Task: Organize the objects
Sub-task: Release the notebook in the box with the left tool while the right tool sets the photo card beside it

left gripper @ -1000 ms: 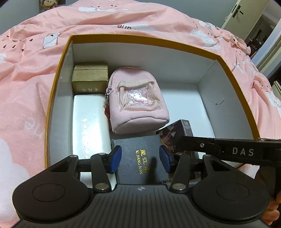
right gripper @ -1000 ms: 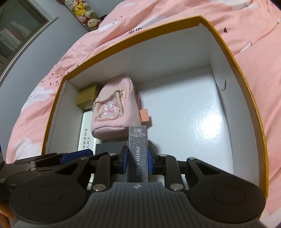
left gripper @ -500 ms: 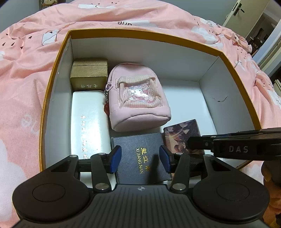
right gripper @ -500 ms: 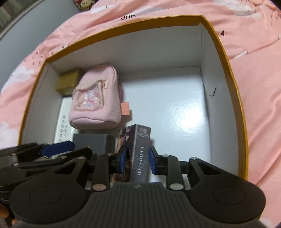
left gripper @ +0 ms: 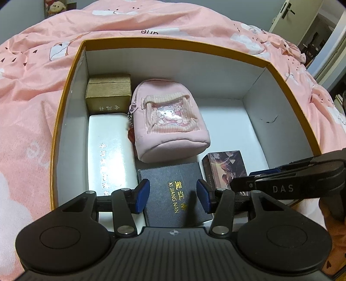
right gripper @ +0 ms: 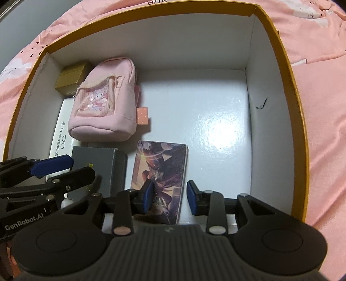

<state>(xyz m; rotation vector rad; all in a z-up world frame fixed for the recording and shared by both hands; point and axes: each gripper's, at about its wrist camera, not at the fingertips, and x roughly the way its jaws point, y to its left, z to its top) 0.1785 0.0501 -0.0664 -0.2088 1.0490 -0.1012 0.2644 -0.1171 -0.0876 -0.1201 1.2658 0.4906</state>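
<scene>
A photo card box (right gripper: 161,173) with dark artwork lies flat on the floor of the orange-rimmed storage box (right gripper: 281,64). My right gripper (right gripper: 169,196) straddles its near end. The jaws are opening, and the right pad stands clear of the card box. In the left wrist view the card box (left gripper: 225,166) sits right of a dark "XI JIANG NAN" box (left gripper: 175,194). My left gripper (left gripper: 173,197) hovers open over that dark box. The right gripper (left gripper: 255,178) enters from the right.
A pink mini backpack pouch (left gripper: 170,121), a gold box (left gripper: 109,95) and a white glasses case (left gripper: 110,151) fill the storage box's left half. Its right half is bare white floor (right gripper: 216,108). Pink bedding (left gripper: 32,86) surrounds the box. A door (left gripper: 287,13) stands far right.
The right gripper tipped downward and laid the card box from standing on edge to flat on the floor, and its jaws widened off it. The left gripper kept still.
</scene>
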